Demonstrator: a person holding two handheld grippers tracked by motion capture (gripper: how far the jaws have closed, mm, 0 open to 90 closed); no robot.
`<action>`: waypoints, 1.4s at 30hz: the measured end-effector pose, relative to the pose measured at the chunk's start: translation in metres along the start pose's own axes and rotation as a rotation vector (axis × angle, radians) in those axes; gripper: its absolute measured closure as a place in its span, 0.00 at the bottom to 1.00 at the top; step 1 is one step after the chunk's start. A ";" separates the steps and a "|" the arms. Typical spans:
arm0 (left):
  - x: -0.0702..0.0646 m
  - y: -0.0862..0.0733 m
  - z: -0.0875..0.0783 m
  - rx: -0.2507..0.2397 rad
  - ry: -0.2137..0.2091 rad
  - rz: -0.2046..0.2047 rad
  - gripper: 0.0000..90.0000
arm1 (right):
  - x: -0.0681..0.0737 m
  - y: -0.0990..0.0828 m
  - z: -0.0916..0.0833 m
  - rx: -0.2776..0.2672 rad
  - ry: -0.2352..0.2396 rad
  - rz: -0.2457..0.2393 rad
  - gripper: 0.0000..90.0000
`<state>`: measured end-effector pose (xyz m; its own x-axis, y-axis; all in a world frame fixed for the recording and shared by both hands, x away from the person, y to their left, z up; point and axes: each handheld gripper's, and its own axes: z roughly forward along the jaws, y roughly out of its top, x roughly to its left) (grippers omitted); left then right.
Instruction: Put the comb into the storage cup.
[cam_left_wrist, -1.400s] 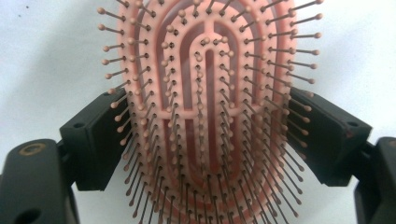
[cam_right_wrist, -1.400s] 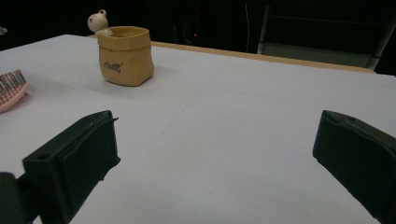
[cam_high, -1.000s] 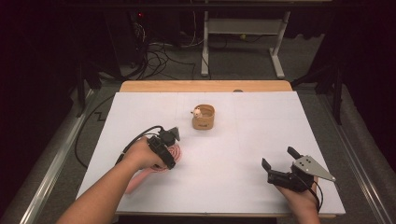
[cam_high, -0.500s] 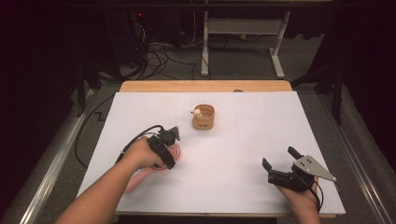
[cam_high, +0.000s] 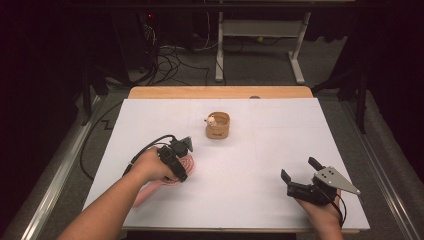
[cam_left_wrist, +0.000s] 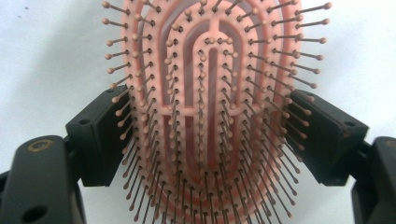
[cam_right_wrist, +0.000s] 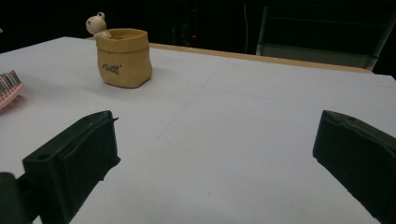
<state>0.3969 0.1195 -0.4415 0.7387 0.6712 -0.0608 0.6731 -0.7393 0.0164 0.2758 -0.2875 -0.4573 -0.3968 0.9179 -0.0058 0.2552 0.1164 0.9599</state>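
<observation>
A pink hairbrush lies bristles up on the white table at the front left; its handle points toward the person. My left gripper comes down on the brush head. In the left gripper view the brush head stands between both black pads, which touch its sides among the bristles. At the front right my right gripper rests low over the table, held in a hand, jaws wide apart with nothing between them.
A small tan pouch with a little bear figure at its rim stands at the table's middle back, seen too in the right gripper view. Cables and a metal frame lie on the floor beyond the table.
</observation>
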 end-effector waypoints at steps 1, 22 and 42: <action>0.000 -0.001 -0.001 -0.005 -0.001 0.000 0.22 | 0.000 0.000 0.000 0.000 0.000 0.000 0.01; 0.012 -0.028 -0.043 -0.254 -0.044 -0.027 0.22 | 0.001 0.000 0.000 -0.001 -0.001 0.002 0.01; 0.016 -0.041 -0.062 -0.449 -0.022 -0.051 0.22 | 0.000 0.000 -0.001 -0.002 -0.001 0.007 0.01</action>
<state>0.3834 0.1640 -0.3816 0.7063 0.7017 -0.0936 0.6605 -0.6057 0.4438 0.2751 -0.2876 -0.4569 -0.3942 0.9190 0.0011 0.2560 0.1086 0.9606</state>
